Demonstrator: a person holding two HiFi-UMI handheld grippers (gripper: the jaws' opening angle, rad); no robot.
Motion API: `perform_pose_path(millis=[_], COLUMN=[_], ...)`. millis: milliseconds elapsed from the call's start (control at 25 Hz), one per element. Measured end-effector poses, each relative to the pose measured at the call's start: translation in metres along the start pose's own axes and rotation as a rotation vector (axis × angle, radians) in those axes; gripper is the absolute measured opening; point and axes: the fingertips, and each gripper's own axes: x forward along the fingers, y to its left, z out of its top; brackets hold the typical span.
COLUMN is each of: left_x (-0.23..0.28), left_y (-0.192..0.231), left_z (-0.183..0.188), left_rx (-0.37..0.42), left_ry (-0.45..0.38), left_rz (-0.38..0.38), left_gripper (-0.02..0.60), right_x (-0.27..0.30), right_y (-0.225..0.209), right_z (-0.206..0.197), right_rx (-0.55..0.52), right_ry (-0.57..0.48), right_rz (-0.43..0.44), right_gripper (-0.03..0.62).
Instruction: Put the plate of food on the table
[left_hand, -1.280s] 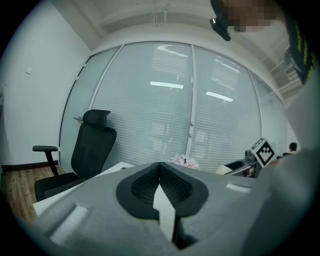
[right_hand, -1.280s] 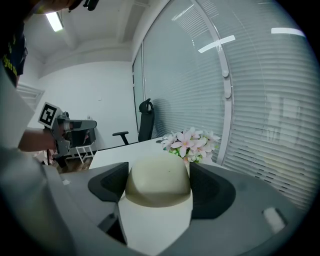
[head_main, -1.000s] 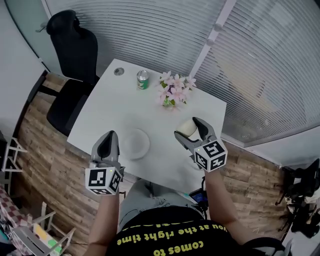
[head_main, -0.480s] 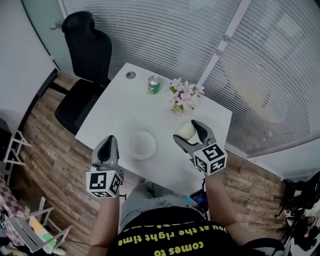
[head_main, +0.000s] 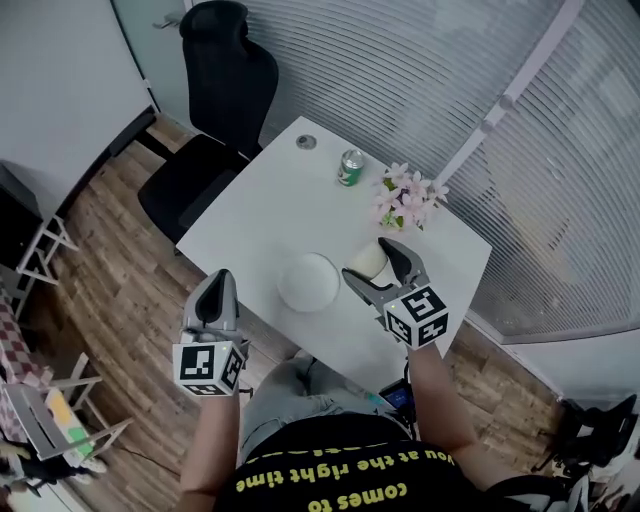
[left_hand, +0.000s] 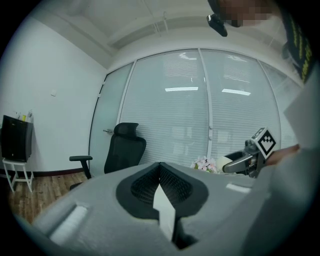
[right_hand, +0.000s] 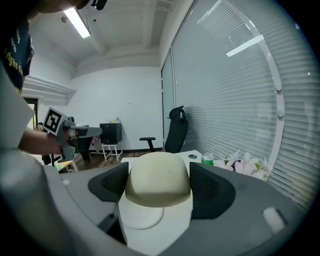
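Room: office corner, wood floor (head_main: 110, 250), glass wall w/ closed blinds (head_main: 420, 70) behind a white table (head_main: 245, 215).
Plate (head_main: 308, 281): round, white, flat on the table, close to the edge nearest the person. It is the ref pt for everything below.
Right gripper (head_main: 369, 263): just R of the plate, above the tabletop, marker cube twd the person, jaws pointing away and a bit down.
Right jaws: spread wide, clamped on a bun (head_main: 375, 254). In the right gripper view both dark pads press its sides.
Bun: cream, dome-shaped, smooth, held up off the table, apart from the plate. In the right gripper view the plate shows beneath and beyond it.
Left gripper (head_main: 217, 285): L of the plate and nearer the person, past the table edge, over the floor.
Left jaws: closed, tips meeting; nothing gripped per the left gripper view.
Can (head_main: 351, 167): green, upright on the table, well beyond the plate, twd the blinds.
Flowers (head_main: 408, 198): pale pink bunch, beyond the plate and to its R, near the can.
Cable port (head_main: 306, 142): small grey disc, beyond the plate, at the table's far corner.
Office chair (head_main: 215, 110): black, high-backed, beyond the plate and L, off the table's far-L side.
Rack (head_main: 40, 250): white frame, far L of the plate, on the floor.
Person: forearms (head_main: 440, 400) run back from both grippers; dark shirt w/ yellow print at the bottom edge.
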Motion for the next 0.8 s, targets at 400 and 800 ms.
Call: perform_pose_path(millis=[400,800], left_x=[-0.03,-0.037], left_y=[0.021,0.034], left_z=[-0.006,-0.021], left_rx=[-0.021,-0.048], left_ry=[0.0,0.021], left_rz=[0.087,0.133], left_gripper=[0.0,0.0], right_x=[0.029,0.056], right_y=[0.031,0.048], right_z=[-0.003,-0.022], right_rx=[-0.028,-0.023], right_ry=[0.021,0.067], right_rz=[0.108,0.177], right_gripper=[0.388,0.388])
